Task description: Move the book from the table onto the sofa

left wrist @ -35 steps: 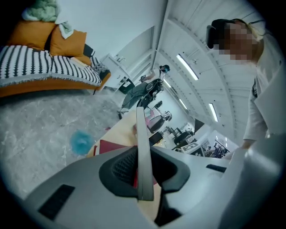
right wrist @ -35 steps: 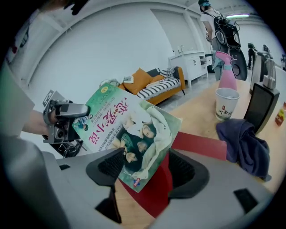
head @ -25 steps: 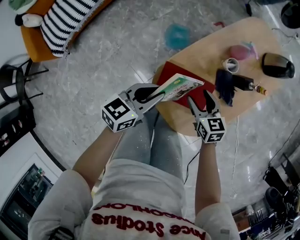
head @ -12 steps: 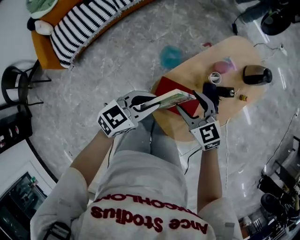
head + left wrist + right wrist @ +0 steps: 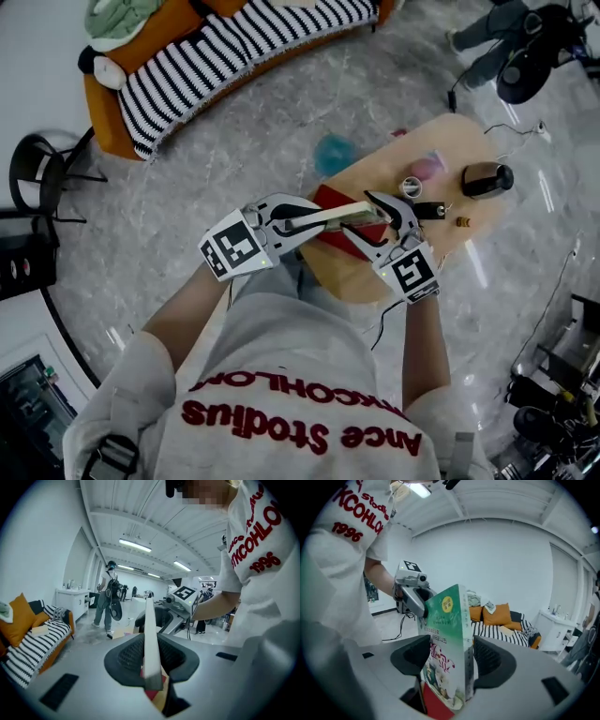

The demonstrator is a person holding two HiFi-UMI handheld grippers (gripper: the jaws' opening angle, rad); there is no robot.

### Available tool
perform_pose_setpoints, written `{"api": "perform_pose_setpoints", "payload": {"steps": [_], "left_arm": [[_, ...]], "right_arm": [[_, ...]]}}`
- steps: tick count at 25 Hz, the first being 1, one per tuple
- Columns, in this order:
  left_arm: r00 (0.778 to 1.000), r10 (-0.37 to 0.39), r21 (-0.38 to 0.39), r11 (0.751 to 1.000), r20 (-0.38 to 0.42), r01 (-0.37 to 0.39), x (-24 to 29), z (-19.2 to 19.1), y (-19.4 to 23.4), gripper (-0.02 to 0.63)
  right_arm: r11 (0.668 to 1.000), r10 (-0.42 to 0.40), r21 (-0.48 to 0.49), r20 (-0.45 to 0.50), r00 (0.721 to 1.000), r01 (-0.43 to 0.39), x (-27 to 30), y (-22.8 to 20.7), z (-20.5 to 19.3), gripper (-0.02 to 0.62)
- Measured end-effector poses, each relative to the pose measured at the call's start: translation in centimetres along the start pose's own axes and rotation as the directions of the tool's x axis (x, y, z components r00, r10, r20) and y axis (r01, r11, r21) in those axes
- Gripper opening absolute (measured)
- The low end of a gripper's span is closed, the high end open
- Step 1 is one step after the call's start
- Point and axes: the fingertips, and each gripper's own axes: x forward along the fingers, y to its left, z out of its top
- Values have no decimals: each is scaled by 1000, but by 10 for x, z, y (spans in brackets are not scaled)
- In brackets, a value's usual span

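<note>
Left hand-held gripper pinches one end of the book, and the right hand-held gripper is clamped on the other. The book hangs edge-on between them over the counter's near-left corner. The striped sofa at far left is cut off at the top, with grey marble floor between. The book half-hides a red sheet, and the small items at the counter's far right are hard to make out.
</note>
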Motion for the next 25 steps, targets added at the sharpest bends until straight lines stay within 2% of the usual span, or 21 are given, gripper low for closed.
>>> {"api": "perform_pose_setpoints", "payload": {"steps": [5, 6, 7, 9, 13, 15, 18, 22, 25], "left_arm": [[998, -51, 80, 996, 32, 49, -12, 37, -15, 74], [998, -55, 94, 994, 39, 51, -15, 45, -16, 74], [997, -53, 107, 993, 47, 48, -17, 52, -16, 74], [997, -46, 129, 991, 62, 38, -21, 67, -16, 74], [997, -35, 171, 985, 76, 21, -27, 92, -25, 74], [996, -22, 201, 979, 89, 4, -29, 107, -28, 74], [994, -2, 245, 969, 113, -26, -32, 129, -30, 75], [986, 28, 317, 945, 162, -79, -42, 150, -23, 83], [973, 77, 350, 924, 219, -152, -60, 165, -2, 113]], "right_arm": [[986, 138, -101, 9, 990, -136, -11, 18, 38, 286], [982, 159, -105, 16, 987, -156, -13, 21, 47, 223], [980, 172, -104, 24, 985, -168, -15, 22, 54, 191], [980, 183, -94, 45, 982, -178, -21, 21, 67, 165], [980, 174, -117, 84, 981, -164, -39, 23, 87, 123], [979, 159, -149, 106, 982, -142, -48, 20, 99, 112], [983, 129, -144, 125, 984, -110, -61, 13, 115, 104], [983, 105, -167, 198, 975, -72, -64, 6, 140, 92], [992, 75, -116, 195, 978, -53, -52, -5, 154, 86]]}}
